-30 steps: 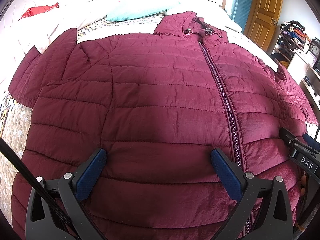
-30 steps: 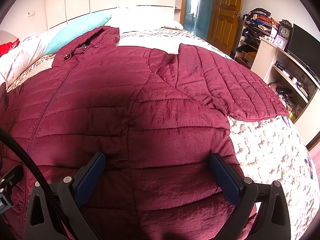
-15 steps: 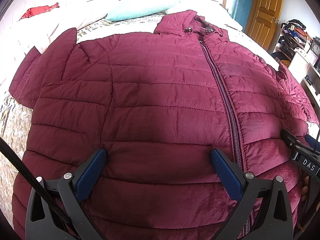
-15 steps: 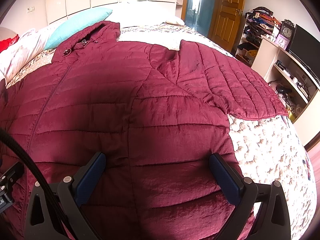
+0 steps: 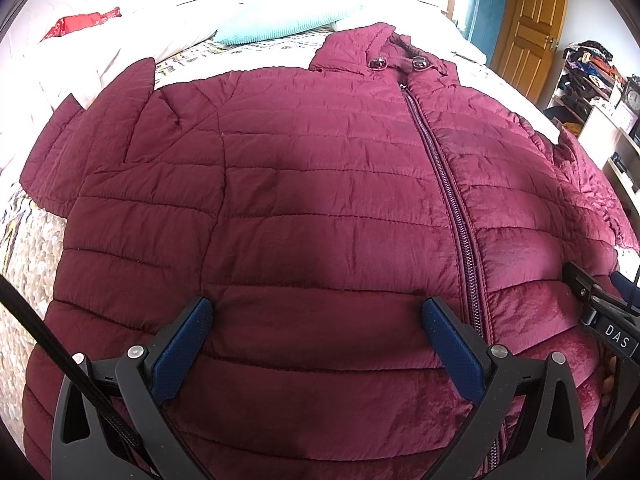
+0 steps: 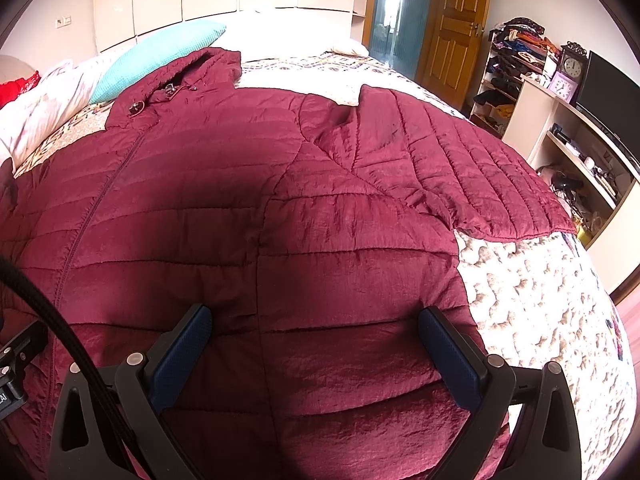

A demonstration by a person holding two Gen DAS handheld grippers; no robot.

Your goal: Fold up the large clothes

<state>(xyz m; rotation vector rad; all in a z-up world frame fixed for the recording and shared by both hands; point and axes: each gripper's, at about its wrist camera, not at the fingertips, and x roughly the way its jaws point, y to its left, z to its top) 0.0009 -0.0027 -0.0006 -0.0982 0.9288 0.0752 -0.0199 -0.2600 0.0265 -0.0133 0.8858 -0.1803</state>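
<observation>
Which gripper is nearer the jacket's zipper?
Left. The left gripper hovers with the zipper just beside its right finger; the right gripper sits further off, zipper far left.

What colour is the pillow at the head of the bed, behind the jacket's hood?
Turquoise pillow, plain with a fine ribbed texture; clearest in the right wrist view.

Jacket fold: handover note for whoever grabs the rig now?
Left gripper: open, holding nothing, over the lower front beside the zipper.
Right gripper: open, holding nothing, over the lower front on the other side.
Jacket: flat on the bed, front up, zipped, both sleeves spread out.
Done: laid out.
Left: every fold; sleeves in first, probably.
</observation>
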